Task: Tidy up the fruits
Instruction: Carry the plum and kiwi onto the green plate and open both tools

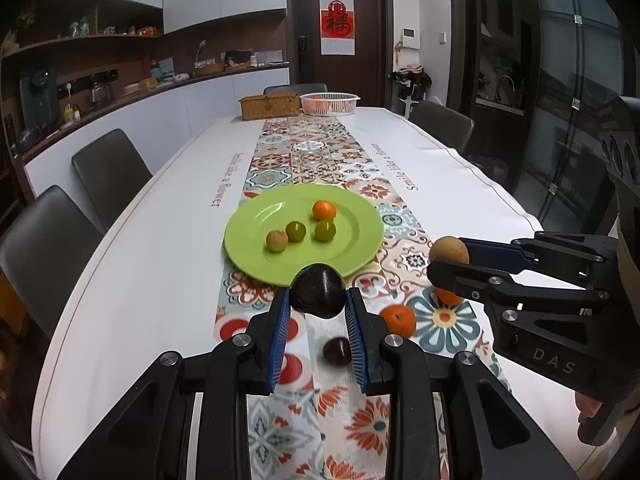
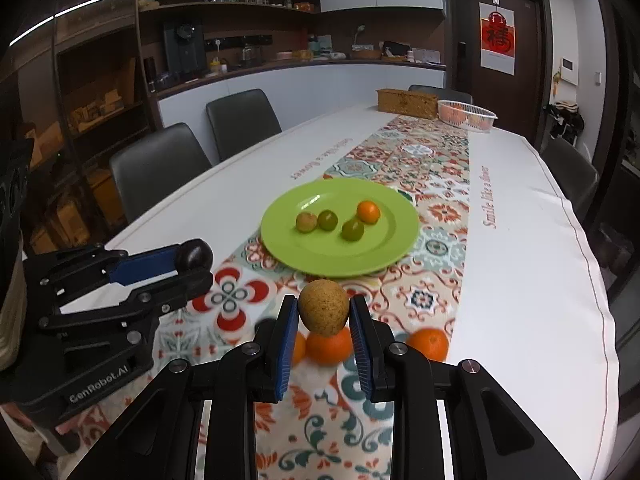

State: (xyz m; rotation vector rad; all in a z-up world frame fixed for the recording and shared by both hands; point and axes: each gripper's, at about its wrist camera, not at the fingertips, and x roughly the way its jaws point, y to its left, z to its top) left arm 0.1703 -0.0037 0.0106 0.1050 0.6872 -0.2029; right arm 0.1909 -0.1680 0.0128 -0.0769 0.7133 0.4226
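Note:
A green plate on the patterned runner holds an orange fruit, two green fruits and a yellowish one. My left gripper is shut on a dark purple fruit, held above the runner just before the plate's near rim. My right gripper is shut on a brown fruit, held to the right of the plate. Oranges and another dark fruit lie on the runner below.
A wicker box and a white basket with oranges stand at the table's far end. Grey chairs line the left side, another the right. The table's right edge is close.

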